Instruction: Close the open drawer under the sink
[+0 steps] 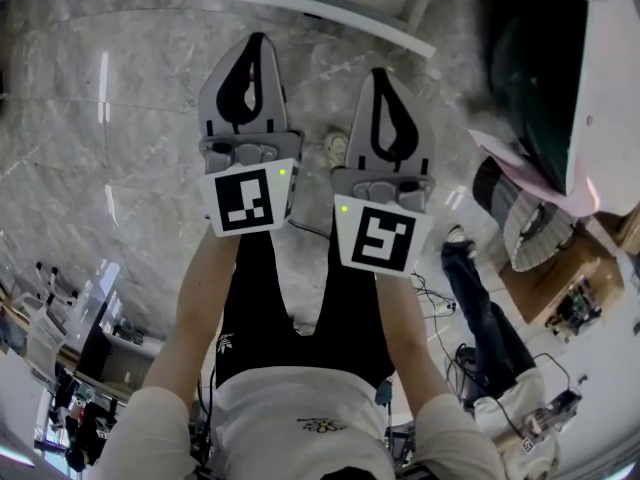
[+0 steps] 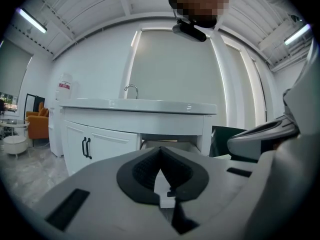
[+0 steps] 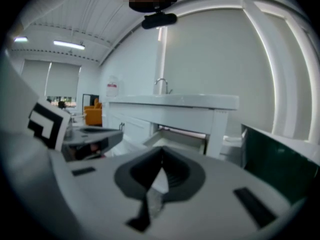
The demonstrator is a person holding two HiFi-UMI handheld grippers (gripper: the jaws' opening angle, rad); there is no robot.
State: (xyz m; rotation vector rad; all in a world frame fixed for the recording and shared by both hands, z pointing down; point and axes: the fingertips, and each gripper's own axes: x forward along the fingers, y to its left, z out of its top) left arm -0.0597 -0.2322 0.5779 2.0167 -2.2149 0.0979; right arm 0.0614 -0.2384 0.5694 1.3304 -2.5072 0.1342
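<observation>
The white sink counter with its tap stands ahead in the left gripper view. Under the counter the drawer is pulled out, partly hidden behind the jaws. It also shows below the counter as the open drawer in the right gripper view. My left gripper and right gripper are held side by side over the marble floor, short of the cabinet. Both are shut with nothing between the pads, as seen at the left gripper and the right gripper.
Cabinet doors with black handles sit left of the drawer. A dark green panel stands to the right. A white edge crosses the top of the head view. A person's legs and a cardboard box are at right.
</observation>
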